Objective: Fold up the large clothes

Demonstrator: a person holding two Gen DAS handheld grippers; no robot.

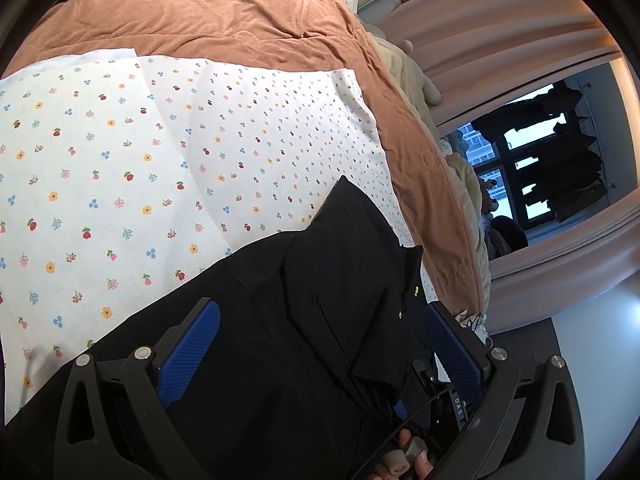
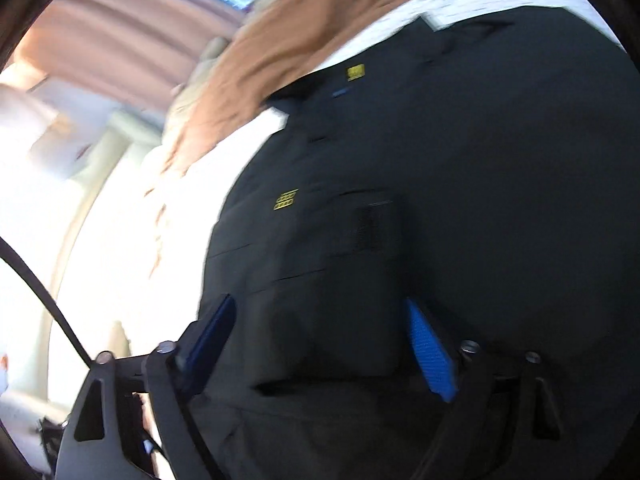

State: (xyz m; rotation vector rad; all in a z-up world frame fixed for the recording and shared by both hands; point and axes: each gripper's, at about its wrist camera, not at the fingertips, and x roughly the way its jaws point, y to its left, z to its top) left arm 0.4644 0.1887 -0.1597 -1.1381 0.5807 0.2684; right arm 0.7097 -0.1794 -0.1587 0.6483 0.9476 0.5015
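Left wrist view is showing the left gripper [image 1: 320, 344] at the bottom of the frame, with its blue pads [image 1: 192, 356] being kept wide apart. The black garment [image 1: 304, 320] is lying between them and under them, but it is not being pressed by the pads. The garment is spread across the lower middle of the frame on the white flowered sheet [image 1: 140, 168], and the brown blanket [image 1: 224, 12] is seen in the upper part. A few fingertips [image 1: 404, 456] are visible at the bottom edge.

Right wrist view is blurred. The right gripper [image 2: 324, 340] is also being held wide, with nothing gripped, and the black garment [image 2: 460, 200] is filling the right side and the centre of the frame.
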